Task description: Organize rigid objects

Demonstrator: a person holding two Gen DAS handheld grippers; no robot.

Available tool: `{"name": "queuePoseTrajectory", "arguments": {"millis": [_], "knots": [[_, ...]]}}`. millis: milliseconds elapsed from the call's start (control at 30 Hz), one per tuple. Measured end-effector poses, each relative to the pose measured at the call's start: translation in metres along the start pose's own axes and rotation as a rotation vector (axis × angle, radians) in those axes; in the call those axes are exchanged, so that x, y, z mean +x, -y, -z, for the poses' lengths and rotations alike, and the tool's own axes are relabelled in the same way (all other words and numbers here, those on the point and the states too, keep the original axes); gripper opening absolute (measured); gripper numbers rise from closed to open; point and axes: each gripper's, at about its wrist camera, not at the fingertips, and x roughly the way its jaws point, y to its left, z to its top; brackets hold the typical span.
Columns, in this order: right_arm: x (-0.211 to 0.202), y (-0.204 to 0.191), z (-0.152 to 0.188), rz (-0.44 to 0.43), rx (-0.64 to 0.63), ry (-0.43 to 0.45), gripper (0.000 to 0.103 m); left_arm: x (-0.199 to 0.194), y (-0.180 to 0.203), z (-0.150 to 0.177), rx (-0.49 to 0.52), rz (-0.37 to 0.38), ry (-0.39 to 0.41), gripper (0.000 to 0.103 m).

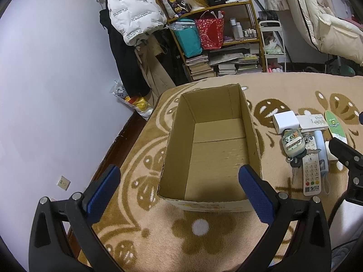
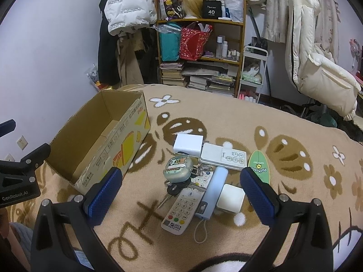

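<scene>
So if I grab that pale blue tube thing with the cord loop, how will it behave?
The pale blue cylinder probably stays stiff but may roll, being rounded and propped across the white remote and white square block. Its cord loop will likely dangle and could snag.

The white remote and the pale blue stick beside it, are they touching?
Touching. In the right wrist view the blue stick lies against the remote's right edge, overlapping it, with no blanket showing between them.

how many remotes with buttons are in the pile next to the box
2: a white keypad remote at the pile's near edge, partly under the blue power bank, and a flat white remote at the far side. Others may be hidden underneath.
</scene>
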Motion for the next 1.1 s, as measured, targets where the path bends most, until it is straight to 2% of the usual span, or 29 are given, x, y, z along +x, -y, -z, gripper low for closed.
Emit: {"name": "queuePoseTrajectory", "arguments": {"millis": [1100], "knots": [[0.003, 0.0022, 0.0033, 0.008, -0.007, -0.016, 0.103, -0.001, 0.0002, 0.0004, 0.008, -0.016, 0.004, 0.103]]}}
